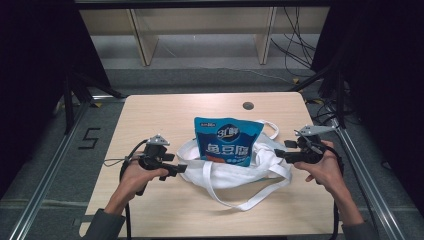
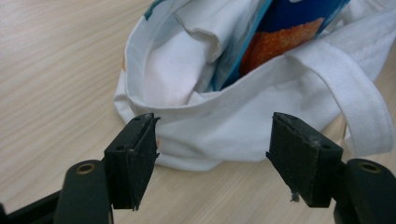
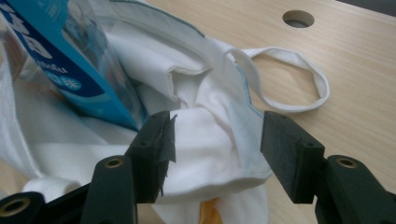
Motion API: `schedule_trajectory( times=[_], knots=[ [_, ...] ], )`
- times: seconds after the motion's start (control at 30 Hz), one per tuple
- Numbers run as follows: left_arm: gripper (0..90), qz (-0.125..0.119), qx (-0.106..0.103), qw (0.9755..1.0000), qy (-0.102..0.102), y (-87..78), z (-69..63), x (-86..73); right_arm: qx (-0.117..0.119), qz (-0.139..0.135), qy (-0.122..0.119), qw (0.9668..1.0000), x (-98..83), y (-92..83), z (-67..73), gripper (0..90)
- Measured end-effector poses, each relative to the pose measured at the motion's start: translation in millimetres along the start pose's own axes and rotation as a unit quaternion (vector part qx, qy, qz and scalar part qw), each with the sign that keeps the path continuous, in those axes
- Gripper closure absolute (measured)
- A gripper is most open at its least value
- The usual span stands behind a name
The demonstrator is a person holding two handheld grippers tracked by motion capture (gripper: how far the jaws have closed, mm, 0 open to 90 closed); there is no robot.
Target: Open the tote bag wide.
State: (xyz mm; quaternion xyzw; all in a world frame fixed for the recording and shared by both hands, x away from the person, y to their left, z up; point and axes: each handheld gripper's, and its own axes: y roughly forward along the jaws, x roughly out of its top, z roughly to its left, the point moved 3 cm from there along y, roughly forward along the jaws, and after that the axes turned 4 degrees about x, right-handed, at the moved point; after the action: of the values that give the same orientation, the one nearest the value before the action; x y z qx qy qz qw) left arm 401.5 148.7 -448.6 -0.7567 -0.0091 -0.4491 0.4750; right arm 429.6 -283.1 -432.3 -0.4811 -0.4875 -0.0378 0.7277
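A white cloth tote bag [image 1: 235, 172] lies slumped on the wooden table [image 1: 150, 120], and a blue snack packet [image 1: 227, 140] stands in its mouth. My left gripper [image 1: 181, 170] is at the bag's left side and is open. In the left gripper view its jaws [image 2: 212, 158] stand wide apart in front of the bag's rim [image 2: 233, 126], with the packet [image 2: 285, 32] behind. My right gripper [image 1: 279, 154] is open at the bag's right side. In the right gripper view the white cloth [image 3: 205, 126] bulges between its jaws [image 3: 217, 144], and neither pad presses on it.
One long bag handle [image 1: 250, 197] trails toward the table's front edge, and another loop [image 3: 299, 88] lies flat on the far side. A round hole [image 1: 248, 105] sits near the table's back edge. Wooden shelving [image 1: 200, 30] and cables [image 1: 295, 45] are beyond the table.
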Motion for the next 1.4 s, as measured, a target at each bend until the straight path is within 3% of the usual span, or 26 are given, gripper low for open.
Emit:
schedule_trajectory(
  times=[0.13, 0.17, 0.2, 0.23, 0.33, 0.4, 0.43, 0.5, 0.53, 0.57, 0.63, 0.67, 0.77, 0.83, 0.87, 0.97, 1.0, 1.07, 1.1, 1.13, 1.23, 1.27, 1.3, 1.4],
  knots=[
    [29.1, -0.004, 0.015, 0.9999, 0.001, 0.4, -5.7, -12.9, 0.009, -0.003, 0.023, 0.9997, -6.8, -2.3, 5.5, 41.6],
    [28.3, -0.004, 0.016, 0.9999, 0.002, 1.1, -7.4, -16.8, -0.003, 0.005, 0.004, 1.0, -9.4, -3.4, 0.3, 41.0],
    [27.6, -0.002, 0.015, 0.9999, 0.002, 1.5, -9.3, -20.7, -0.004, 0.005, 0.007, 0.9999, -11.5, -4.0, -0.2, 40.6],
    [27.4, -0.003, 0.016, 0.9999, -0.001, 1.9, -11.1, -24.4, 0.005, 0.003, 0.031, 0.9995, -13.3, -5.2, 4.3, 40.4],
    [25.2, -0.005, 0.02, 0.9998, -0.008, 1.8, -15.5, -34.5, 0.008, 0.007, 0.021, 0.9997, -18.2, -7.0, 1.4, 39.4],
    [24.0, 0.002, 0.028, 0.9996, -0.001, 0.8, -17.2, -41.5, 0.003, 0.003, 0.016, 0.9999, -19.3, -8.2, -0.8, 38.5],
    [23.9, 0.003, 0.03, 0.9996, 0.001, 0.7, -18.2, -44.1, 0.003, 0.007, 0.029, 0.9995, -20.3, -9.1, 1.0, 38.1],
    [22.6, -0.004, 0.031, 0.9995, -0.007, 2.1, -21.5, -49.0, 0.005, 0.003, 0.025, 0.9997, -21.2, -10.5, 1.2, 37.7],
    [21.7, -0.005, 0.038, 0.9992, 0.001, 2.3, -21.4, -51.1, 0.002, -0.002, 0.03, 0.9995, -21.9, -11.2, 2.4, 37.5],
    [21.1, -0.002, 0.037, 0.9993, -0.01, 5.4, -24.2, -55.2, 0.005, -0.005, 0.031, 0.9995, -21.9, -11.9, 3.2, 36.8],
    [20.5, -0.001, 0.038, 0.9993, -0.002, 6.0, -27.6, -61.8, -0.001, -0.002, 0.033, 0.9995, -25.2, -15.2, 5.0, 35.1],
    [20.4, -0.001, 0.04, 0.9992, 0.005, 6.5, -29.1, -65.0, 0.008, -0.004, 0.037, 0.9993, -26.7, -16.2, 7.3, 34.9],
    [19.5, -0.015, 0.041, 0.9991, 0.004, 8.0, -36.1, -75.0, 0.005, -0.004, 0.046, 0.9989, -35.4, -20.7, 12.7, 34.2],
    [19.5, -0.014, 0.038, 0.9992, 0.003, 10.1, -38.9, -82.5, 0.006, -0.007, 0.046, 0.9989, -42.4, -22.5, 14.4, 33.8],
    [19.3, -0.015, 0.036, 0.9992, 0.001, 9.8, -40.4, -85.0, -0.002, -0.002, 0.029, 0.9996, -46.4, -24.0, 9.9, 33.6],
    [18.8, -0.015, 0.037, 0.9992, 0.005, 8.8, -42.2, -89.4, 0.004, -0.017, 0.055, 0.9983, -55.1, -29.7, 14.1, 33.6],
    [18.8, -0.017, 0.04, 0.9991, 0.004, 8.0, -43.6, -90.0, -0.007, -0.015, 0.042, 0.999, -58.3, -32.1, 8.8, 33.6],
    [18.8, -0.015, 0.045, 0.9988, 0.01, 6.6, -44.1, -92.2, -0.005, -0.023, 0.05, 0.9985, -64.4, -36.2, 9.4, 33.6],
    [18.7, -0.013, 0.04, 0.999, 0.013, 5.1, -44.6, -93.1, -0.005, -0.026, 0.057, 0.998, -67.5, -38.4, 10.0, 33.6],
    [18.7, -0.016, 0.039, 0.9991, 0.011, 4.4, -45.0, -94.1, 0.009, -0.036, 0.082, 0.9959, -69.8, -40.3, 16.2, 33.6],
    [18.7, -0.018, 0.039, 0.999, 0.012, 1.9, -44.7, -97.1, 0.013, -0.033, 0.102, 0.9941, -78.7, -46.9, 19.5, 33.6],
    [18.7, -0.018, 0.045, 0.9988, 0.008, 1.8, -44.1, -98.3, -0.001, -0.032, 0.075, 0.9967, -83.3, -47.4, 14.0, 33.6],
    [18.7, -0.016, 0.04, 0.999, 0.01, 0.8, -43.8, -99.7, 0.013, -0.043, 0.097, 0.9943, -85.7, -46.4, 20.7, 33.5],
    [18.7, -0.014, 0.046, 0.9988, 0.013, 0.0, -42.1, -103.3, 0.018, -0.025, 0.12, 0.9922, -97.7, -43.6, 29.0, 33.4]
  ],
)
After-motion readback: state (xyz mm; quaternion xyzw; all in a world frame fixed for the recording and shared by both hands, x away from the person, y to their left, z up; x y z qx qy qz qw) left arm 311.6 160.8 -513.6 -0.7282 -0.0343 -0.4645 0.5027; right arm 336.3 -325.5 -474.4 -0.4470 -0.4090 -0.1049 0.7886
